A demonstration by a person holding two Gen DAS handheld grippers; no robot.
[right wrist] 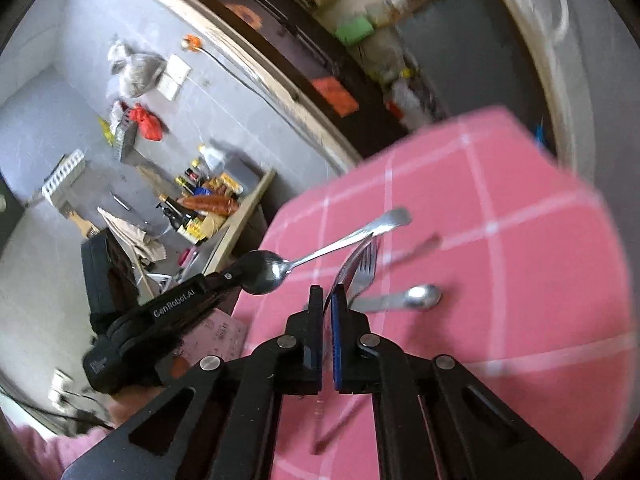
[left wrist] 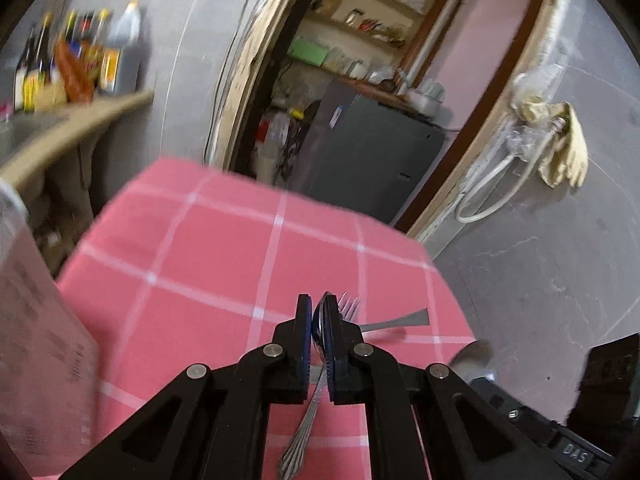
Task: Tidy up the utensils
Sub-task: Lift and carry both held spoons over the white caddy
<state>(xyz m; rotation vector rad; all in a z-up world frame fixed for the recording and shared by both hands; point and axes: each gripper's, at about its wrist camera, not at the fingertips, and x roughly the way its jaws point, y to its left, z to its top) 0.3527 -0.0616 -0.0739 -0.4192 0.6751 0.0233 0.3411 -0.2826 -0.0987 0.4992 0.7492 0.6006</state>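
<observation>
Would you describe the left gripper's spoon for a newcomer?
Start at the pink checked tablecloth and find the left gripper at its left edge. Its jaws pinch the spoon by its bowl, handle jutting over the cloth; the other spoon sits beside a fork.

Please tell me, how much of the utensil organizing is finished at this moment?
Done: nothing looks sorted, and no tray or holder is in view. In hand: the left gripper is shut on a spoon by its bowl, above the pink cloth. The right gripper is shut on thin metal, probably the fork. Left: a second spoon lies on the cloth, then placing all.
</observation>
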